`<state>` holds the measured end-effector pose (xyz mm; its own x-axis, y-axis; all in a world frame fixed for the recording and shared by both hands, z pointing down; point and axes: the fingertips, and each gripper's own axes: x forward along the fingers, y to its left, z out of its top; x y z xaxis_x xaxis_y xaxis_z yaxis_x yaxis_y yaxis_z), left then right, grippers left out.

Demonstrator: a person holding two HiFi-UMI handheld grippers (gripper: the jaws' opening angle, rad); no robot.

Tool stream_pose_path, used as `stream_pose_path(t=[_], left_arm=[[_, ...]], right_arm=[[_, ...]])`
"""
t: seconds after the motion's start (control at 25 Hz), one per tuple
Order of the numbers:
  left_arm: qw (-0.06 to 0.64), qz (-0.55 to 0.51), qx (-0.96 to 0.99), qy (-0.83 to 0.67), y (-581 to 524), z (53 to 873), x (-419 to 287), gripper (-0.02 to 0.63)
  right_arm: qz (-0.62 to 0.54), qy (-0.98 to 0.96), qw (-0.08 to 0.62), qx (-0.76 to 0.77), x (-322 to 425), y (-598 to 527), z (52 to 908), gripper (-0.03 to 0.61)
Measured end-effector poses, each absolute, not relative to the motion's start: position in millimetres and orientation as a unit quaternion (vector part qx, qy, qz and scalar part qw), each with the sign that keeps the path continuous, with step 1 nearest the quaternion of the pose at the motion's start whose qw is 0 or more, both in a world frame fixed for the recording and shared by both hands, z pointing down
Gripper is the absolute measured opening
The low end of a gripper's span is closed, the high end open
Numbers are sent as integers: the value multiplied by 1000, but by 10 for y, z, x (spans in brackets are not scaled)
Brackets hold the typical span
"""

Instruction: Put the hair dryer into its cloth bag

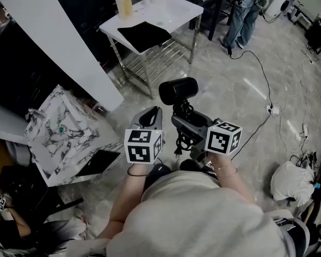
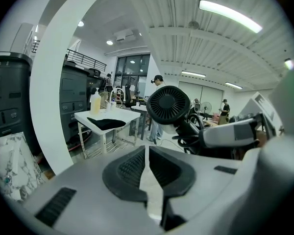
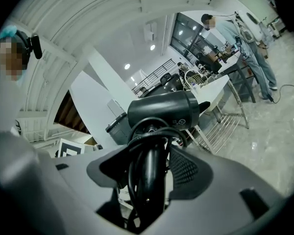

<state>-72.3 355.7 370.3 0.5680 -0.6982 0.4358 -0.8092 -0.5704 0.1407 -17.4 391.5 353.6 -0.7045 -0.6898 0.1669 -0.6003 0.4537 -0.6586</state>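
Observation:
A black hair dryer [image 1: 178, 90] with its cord wound round the handle is held up in front of me. My right gripper [image 1: 184, 123] is shut on its handle; in the right gripper view the handle [image 3: 148, 180] fills the gap between the pads and the barrel [image 3: 161, 110] lies across above them. My left gripper [image 1: 150, 116] hangs just left of it, shut, with nothing between its pads [image 2: 132, 168]. The left gripper view shows the dryer's rear grille [image 2: 168, 105]. A black cloth bag [image 1: 144, 35] lies flat on the white table [image 1: 176, 12] ahead.
A yellowish bottle [image 1: 124, 3] stands at the table's back left. A large white panel [image 1: 59, 42] leans at the left, with a marble-patterned box [image 1: 61, 135] below it. A person [image 1: 245, 15] stands beyond the table. Cables and a power strip [image 1: 273, 110] lie on the floor at the right.

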Motion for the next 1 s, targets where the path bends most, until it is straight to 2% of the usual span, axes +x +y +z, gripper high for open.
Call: stream_pose_path(t=[0.28,0.68,1.0], left_arm=[[165,169,869,-436,3583,3722,-666,26],[167,179,868,-431,3801,3929,-214,26],[184,187,856,-445,3675,4047,-231,26]], right_arm=[[-376,834,93,-393,17,3927,3565,258],[-374,831,68,-407,460,4007,3749,258],[-381,837,50,-390,504,3841,3871,259]])
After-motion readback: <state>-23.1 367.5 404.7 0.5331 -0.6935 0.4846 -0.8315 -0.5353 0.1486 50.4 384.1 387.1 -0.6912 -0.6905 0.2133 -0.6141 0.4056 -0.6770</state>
